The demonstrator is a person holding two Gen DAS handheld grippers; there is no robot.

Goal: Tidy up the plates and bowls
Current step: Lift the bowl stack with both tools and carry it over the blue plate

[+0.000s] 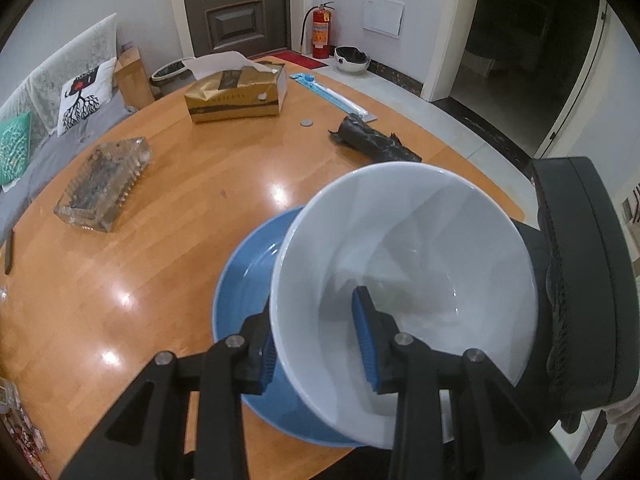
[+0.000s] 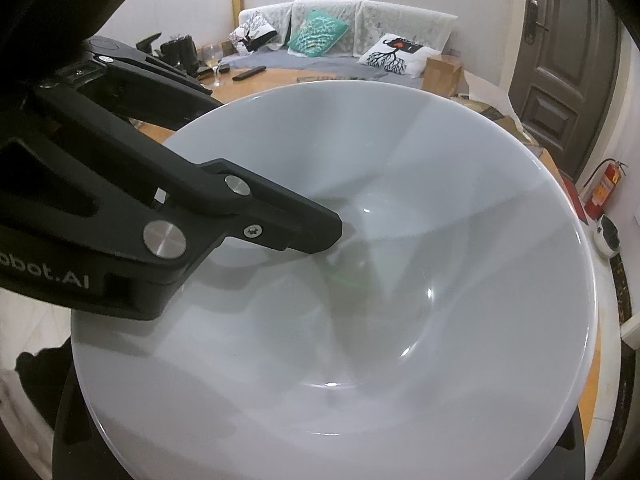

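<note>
Where the left wrist view looks down, a white bowl (image 1: 404,280) fills the foreground, empty, tilted, overlapping a blue plate (image 1: 244,292) on the round wooden table (image 1: 160,240); plate bare where visible, lying flat under the bowl's left side. Left gripper (image 1: 316,340) clamped on the bowl's near wall: one blue-padded finger (image 1: 366,340) inside, the other outside against the rim, narrow gap filled by the wall. Farther back, a glass ashtray (image 1: 104,184), a gold tissue box (image 1: 236,96) with tissue sticking out, a coin (image 1: 306,122), a crumpled black wrapper (image 1: 372,140); a dark chair back (image 1: 580,280) at right.

In the right wrist view, same white bowl (image 2: 360,280) seen from close above, interior empty and glossy; a black gripper finger (image 2: 280,224) reaching over the left rim, tip down against the inner wall. Right gripper's own fingers hidden; cannot tell how far apart. Beyond the rim, a wine glass (image 2: 214,58) on the table edge, sofa cushions behind.
</note>
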